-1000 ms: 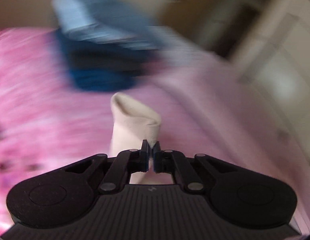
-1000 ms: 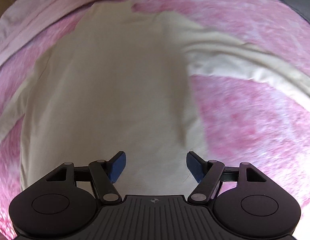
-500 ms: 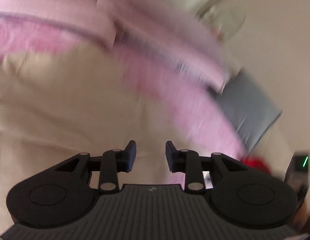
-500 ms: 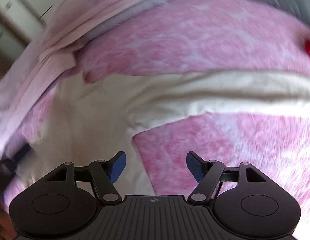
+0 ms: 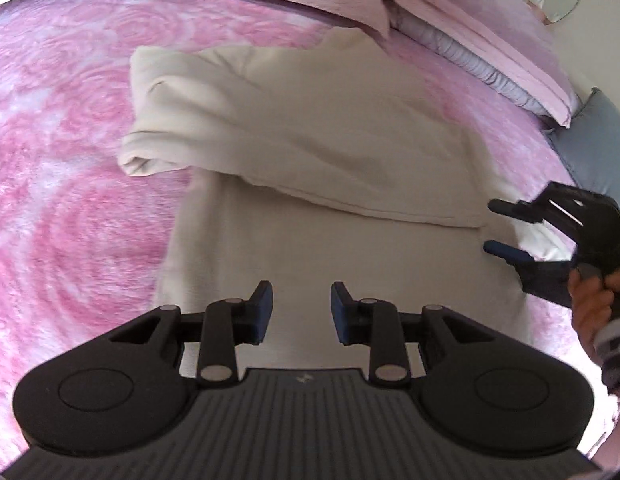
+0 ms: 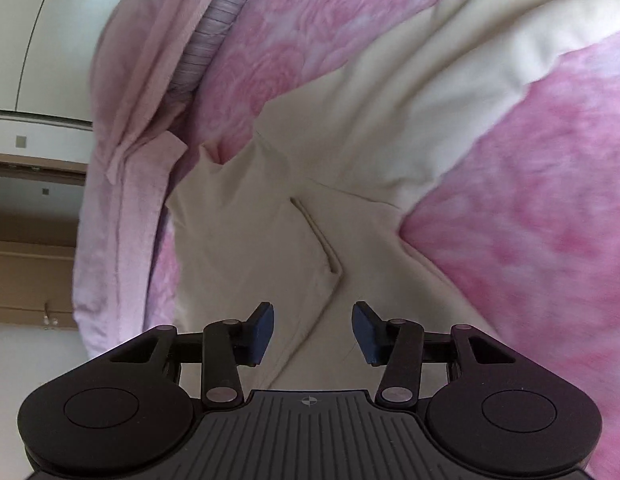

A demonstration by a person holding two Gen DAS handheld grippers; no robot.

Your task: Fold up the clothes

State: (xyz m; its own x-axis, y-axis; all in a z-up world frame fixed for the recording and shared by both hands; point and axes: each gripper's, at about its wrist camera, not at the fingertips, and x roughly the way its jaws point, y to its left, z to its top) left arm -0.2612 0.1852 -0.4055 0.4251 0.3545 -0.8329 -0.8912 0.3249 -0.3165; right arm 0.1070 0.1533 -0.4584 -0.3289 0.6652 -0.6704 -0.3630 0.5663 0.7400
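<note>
A second earlier the left tool (image 5: 301, 307) pinched a fold of the cream garment (image 5: 310, 152) above the pink rose-patterned bedspread (image 5: 70, 200); it had since let go, and its jaws stood narrowly apart and empty at the lower middle of the left view, over the cloth. The garment lay across the centre of the bed with one sleeve folded over its body. The right tool (image 6: 313, 330), wide open before, was closing with a raised crease of the garment between its jaws, pads not yet pressing.
</note>
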